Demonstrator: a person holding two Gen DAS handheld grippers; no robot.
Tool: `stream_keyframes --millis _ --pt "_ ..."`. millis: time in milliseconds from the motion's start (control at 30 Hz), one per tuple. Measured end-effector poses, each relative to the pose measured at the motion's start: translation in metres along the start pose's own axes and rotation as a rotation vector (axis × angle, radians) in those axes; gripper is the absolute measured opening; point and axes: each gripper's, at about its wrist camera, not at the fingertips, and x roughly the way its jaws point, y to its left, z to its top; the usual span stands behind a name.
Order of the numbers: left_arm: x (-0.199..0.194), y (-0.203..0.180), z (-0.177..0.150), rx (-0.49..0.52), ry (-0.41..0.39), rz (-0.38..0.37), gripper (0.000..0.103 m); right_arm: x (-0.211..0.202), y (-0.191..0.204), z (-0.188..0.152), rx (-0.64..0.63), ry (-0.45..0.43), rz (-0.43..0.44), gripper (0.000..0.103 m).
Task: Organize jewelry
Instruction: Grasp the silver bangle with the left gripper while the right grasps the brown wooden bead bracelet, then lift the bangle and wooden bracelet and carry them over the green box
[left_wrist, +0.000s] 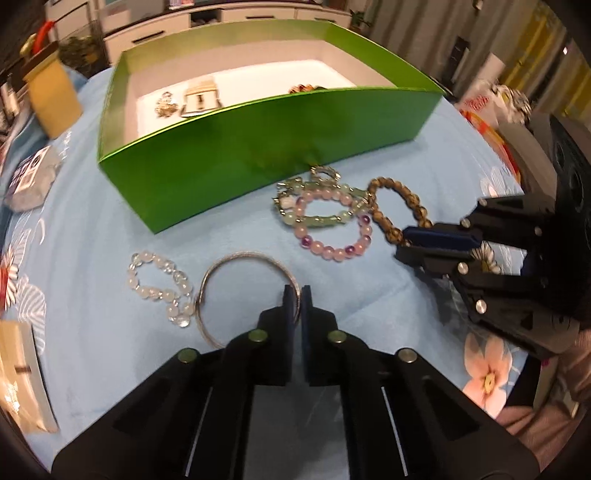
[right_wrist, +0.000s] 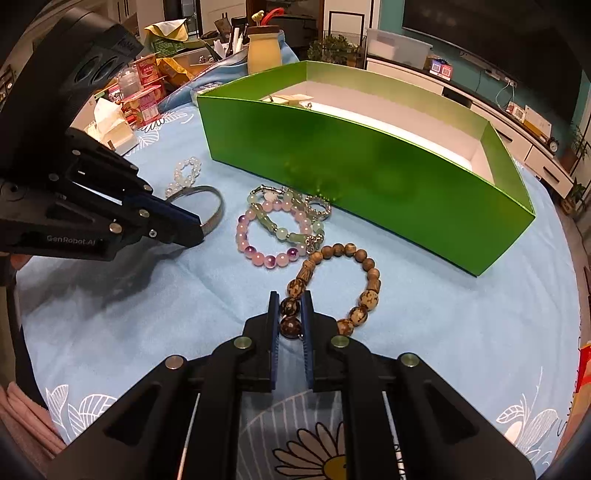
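On the pale blue floral tablecloth (left_wrist: 92, 295), left wrist view: a glossy green cardboard box with a white interior (left_wrist: 258, 147), open-topped, held a small gold trinket (left_wrist: 166, 105) and a cream card (left_wrist: 201, 98) on its floor. In front of it lay a thin silver metal bangle (left_wrist: 236, 266), touching a clear-and-white glass bead bracelet (left_wrist: 159, 288) on its left. A pink-and-purple bead bracelet (left_wrist: 332, 232) overlapped a pale green bead strand (left_wrist: 317, 221); a brown wooden bead bracelet (left_wrist: 399, 210) lay just beside these. The left gripper (left_wrist: 297, 299) stood clamped on the bangle's near rim. The right gripper (left_wrist: 402, 238), its jaws drawn together, met the wooden bracelet's near edge. No legible writing here.

Right wrist view: the right gripper (right_wrist: 290, 310) was closed upon two dark beads of the wooden bracelet (right_wrist: 364, 288), which lay on the cloth near the box (right_wrist: 369, 177). The left gripper (right_wrist: 201, 229), marked "GenRobot.AI", pinched the bangle (right_wrist: 216, 210). Red-and-pink snack packets (right_wrist: 146, 96) stood behind, their print unreadable.
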Motion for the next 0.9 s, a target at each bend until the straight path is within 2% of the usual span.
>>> stream_keyframes --millis 67,200,333,567,667,900 --pt "-0.003 0.002 -0.005 -0.036 -0.030 -0.005 0.003 -0.001 0.000 -0.002 0.011 -0.008 0.015 0.011" --pt "-0.010 0.012 -0.011 -0.123 -0.065 -0.061 0.003 -0.010 -0.011 -0.005 0.103 -0.036 0.085 0.011" --pt "-0.022 0.025 -0.016 -0.225 -0.112 -0.143 0.003 -0.022 -0.026 -0.005 0.215 -0.071 0.162 0.011" --pt "-0.043 0.038 -0.018 -0.362 -0.184 -0.314 0.003 -0.040 -0.056 -0.010 0.450 -0.153 0.371 0.011" --pt "-0.050 0.038 -0.017 -0.375 -0.206 -0.331 0.003 -0.050 -0.061 -0.010 0.497 -0.190 0.422 0.011" --pt "-0.077 0.035 -0.010 -0.359 -0.260 -0.329 0.003 -0.072 -0.061 0.003 0.504 -0.255 0.453 0.011"
